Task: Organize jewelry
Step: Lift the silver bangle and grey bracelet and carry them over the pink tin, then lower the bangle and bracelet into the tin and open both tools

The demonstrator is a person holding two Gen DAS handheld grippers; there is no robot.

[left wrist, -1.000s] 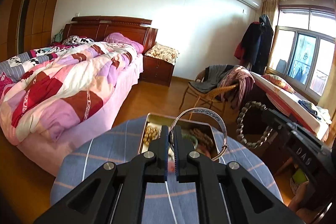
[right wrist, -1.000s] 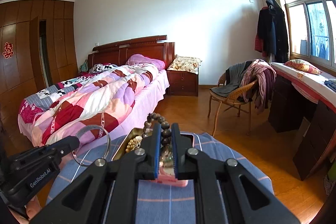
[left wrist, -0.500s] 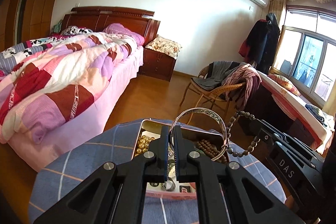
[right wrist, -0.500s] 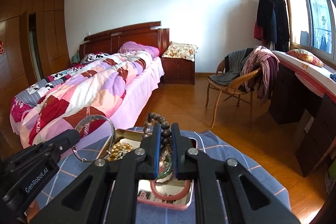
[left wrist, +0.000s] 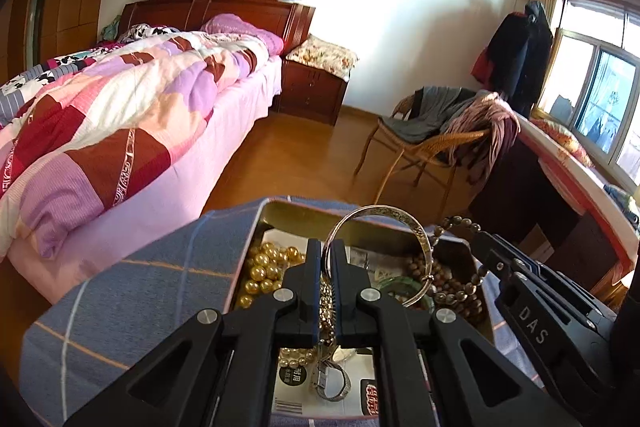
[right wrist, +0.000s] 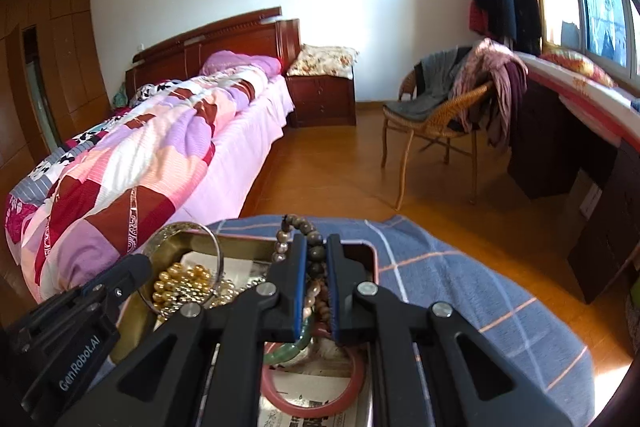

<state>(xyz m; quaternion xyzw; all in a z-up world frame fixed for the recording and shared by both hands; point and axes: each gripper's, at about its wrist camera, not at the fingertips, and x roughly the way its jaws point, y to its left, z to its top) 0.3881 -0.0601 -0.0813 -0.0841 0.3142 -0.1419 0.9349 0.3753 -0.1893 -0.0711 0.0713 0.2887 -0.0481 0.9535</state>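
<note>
My left gripper is shut on a silver bangle and holds it upright just above the open metal tin. My right gripper is shut on a brown bead bracelet that hangs into the same tin. The tin holds gold beads, a green bangle, a red bangle, a watch and more brown beads. The right gripper shows at the right in the left wrist view; the left one shows at the left in the right wrist view.
The tin sits on a round table under a blue checked cloth. A bed with a patchwork quilt stands close on the left. A wicker chair with clothes and a dark desk are to the right.
Both grippers have come down and forward over the tin, still holding the bangle and the bead bracelet. The tin's contents now fill the lower part of both views.
</note>
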